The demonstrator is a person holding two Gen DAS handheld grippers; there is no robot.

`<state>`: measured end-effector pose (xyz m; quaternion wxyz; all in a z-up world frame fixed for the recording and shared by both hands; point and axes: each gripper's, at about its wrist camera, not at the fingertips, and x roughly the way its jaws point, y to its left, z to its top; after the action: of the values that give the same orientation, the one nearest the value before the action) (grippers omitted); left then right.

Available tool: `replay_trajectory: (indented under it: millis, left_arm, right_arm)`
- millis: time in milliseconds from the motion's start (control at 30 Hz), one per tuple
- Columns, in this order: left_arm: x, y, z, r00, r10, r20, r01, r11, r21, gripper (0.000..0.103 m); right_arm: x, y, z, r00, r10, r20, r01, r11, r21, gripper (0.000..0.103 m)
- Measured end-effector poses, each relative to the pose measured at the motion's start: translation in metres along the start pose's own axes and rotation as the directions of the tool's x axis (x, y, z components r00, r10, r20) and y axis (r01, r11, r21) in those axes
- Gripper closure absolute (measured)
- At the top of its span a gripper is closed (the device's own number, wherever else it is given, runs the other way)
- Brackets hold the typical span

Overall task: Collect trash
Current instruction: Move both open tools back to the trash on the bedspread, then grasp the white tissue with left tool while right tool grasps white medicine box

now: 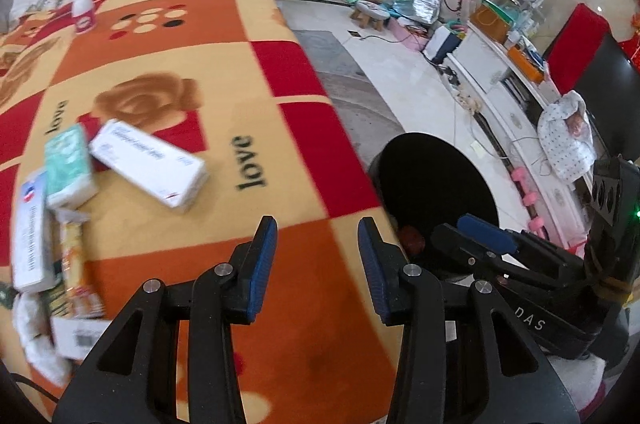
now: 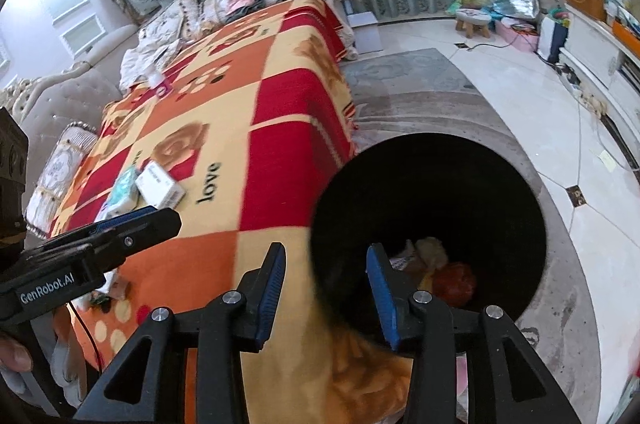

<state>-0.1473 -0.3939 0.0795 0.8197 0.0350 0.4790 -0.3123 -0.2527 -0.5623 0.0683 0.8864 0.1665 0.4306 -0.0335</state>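
Trash lies on the blanket-covered table (image 1: 208, 71): a long white box (image 1: 148, 163), a green tissue pack (image 1: 68, 163), a second white box (image 1: 30, 236), a snack wrapper (image 1: 74, 264) and crumpled paper (image 1: 36, 340). My left gripper (image 1: 318, 228) hangs open and empty over the blanket, to the right of this pile. A black bin (image 2: 440, 183) stands on the floor by the table's edge and holds a red item (image 2: 456, 280) and crumpled scraps. My right gripper (image 2: 326, 252) is open and empty over the bin's near rim. The white box (image 2: 160, 189) also shows there.
A pink-and-white bottle (image 1: 82, 11) stands far back on the table. Cushions and a sofa (image 2: 60, 91) lie behind the table. A grey rug (image 2: 400, 75), a small stool (image 2: 474, 17) and a low white cabinet (image 1: 492, 63) with clutter are across the floor.
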Motion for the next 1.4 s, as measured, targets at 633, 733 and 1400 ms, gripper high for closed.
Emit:
replay_trajectory:
  millis: [633, 733, 1400]
  left_arm:
    - [-0.089, 0.137, -0.068, 0.984, 0.176, -0.001, -0.174, 0.975, -0.138, 0.063]
    - [-0.099, 0.164, -0.08, 0.982, 0.19, -0.001, -0.187, 0.964, -0.191, 0.063]
    - [-0.075, 0.205, -0.101, 0.997, 0.062, -0.048, -0.075, 0.928, -0.364, 0.062]
  right_arm:
    - [0.039, 0.126, -0.02, 0.972, 0.19, -0.138, -0.217, 0.95, -0.223, 0.057]
    - [0.044, 0.15, -0.024, 0.955, 0.24, -0.172, -0.28, 0.921, -0.271, 0.043]
    - [0.094, 0.248, -0.041, 0.9, 0.293, -0.323, -0.432, 0.696, -0.573, 0.058]
